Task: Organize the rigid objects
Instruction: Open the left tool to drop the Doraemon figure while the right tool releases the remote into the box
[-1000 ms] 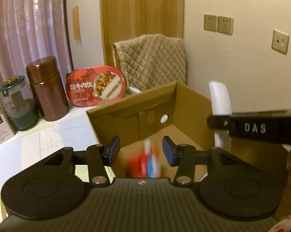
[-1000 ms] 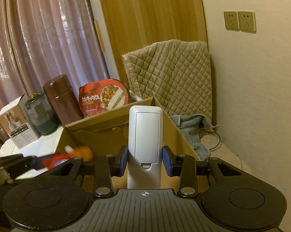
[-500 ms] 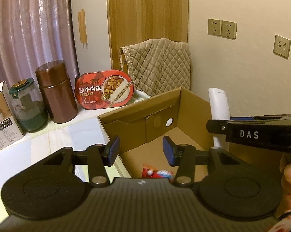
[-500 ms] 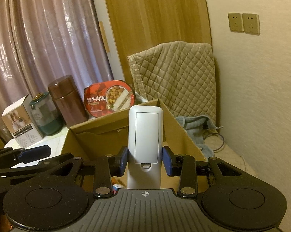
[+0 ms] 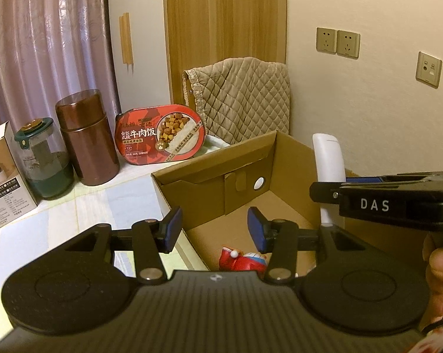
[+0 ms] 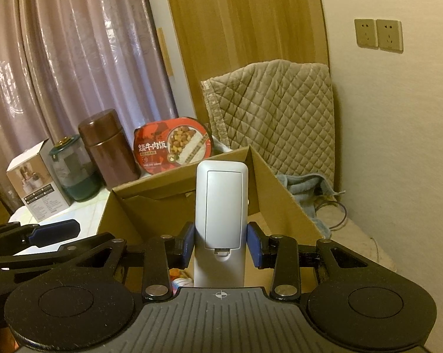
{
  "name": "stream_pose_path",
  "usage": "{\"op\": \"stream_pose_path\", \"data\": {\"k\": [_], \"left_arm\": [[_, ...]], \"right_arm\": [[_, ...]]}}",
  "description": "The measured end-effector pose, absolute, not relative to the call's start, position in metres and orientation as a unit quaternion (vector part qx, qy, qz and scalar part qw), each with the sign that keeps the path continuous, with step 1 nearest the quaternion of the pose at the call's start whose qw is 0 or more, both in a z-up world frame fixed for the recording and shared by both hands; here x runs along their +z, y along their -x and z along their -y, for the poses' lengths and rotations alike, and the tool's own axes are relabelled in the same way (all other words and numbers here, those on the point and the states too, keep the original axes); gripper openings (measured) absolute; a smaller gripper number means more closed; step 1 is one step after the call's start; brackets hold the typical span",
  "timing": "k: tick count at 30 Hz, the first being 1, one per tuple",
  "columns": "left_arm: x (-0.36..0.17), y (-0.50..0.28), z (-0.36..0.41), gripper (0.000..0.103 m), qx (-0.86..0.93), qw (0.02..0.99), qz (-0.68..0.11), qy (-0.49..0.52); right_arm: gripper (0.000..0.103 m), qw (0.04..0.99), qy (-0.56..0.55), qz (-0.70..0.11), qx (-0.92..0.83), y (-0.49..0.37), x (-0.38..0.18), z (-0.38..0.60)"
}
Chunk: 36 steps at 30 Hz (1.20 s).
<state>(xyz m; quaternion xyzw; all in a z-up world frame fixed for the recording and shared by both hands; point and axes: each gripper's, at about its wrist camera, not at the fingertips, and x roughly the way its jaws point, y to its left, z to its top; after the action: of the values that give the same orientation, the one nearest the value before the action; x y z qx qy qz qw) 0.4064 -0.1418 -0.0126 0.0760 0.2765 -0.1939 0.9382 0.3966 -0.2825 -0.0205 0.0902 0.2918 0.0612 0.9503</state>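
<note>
Over the open cardboard box (image 5: 292, 158), w/ a red toy (image 5: 240, 260) on its floor, we hold the right gripper (image 6: 221, 244) clamped on an upright white remote (image 6: 221, 203), left gripper (image 5: 214, 229) apart & empty.

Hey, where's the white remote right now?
The white remote stands upright, clamped in the right gripper over the open cardboard box, at the centre of the right wrist view.

- Left wrist view: close above cardboard box (image 5: 292, 158), angled downward into it.
- Right wrist view: same box (image 6: 280, 194), from farther right, facing the curtain (image 6: 74, 58).
- Shared: box, brown canister (image 5: 87, 144), meal tub (image 6: 174, 145).
</note>
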Motion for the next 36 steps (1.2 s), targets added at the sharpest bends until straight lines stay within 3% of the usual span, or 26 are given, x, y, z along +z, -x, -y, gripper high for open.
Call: {"op": "stream_pose_path", "data": {"k": [17,25,36], "left_arm": [[-0.013,-0.405,0.135,0.043,-0.194,0.938,-0.278,-0.070],[-0.015,-0.405,0.129,0.043,-0.191,0.938,-0.282,-0.068],[-0.016,-0.404,0.128,0.043,-0.192,0.937,-0.283,-0.067]], "right_arm": [[0.035,0.951,-0.087,-0.290,0.062,-0.397,-0.022,0.279],[0.043,0.952,-0.089,-0.287,0.050,-0.397,-0.023,0.281],[0.046,0.953,-0.089,-0.284,0.048,-0.396,-0.021,0.282]]}}
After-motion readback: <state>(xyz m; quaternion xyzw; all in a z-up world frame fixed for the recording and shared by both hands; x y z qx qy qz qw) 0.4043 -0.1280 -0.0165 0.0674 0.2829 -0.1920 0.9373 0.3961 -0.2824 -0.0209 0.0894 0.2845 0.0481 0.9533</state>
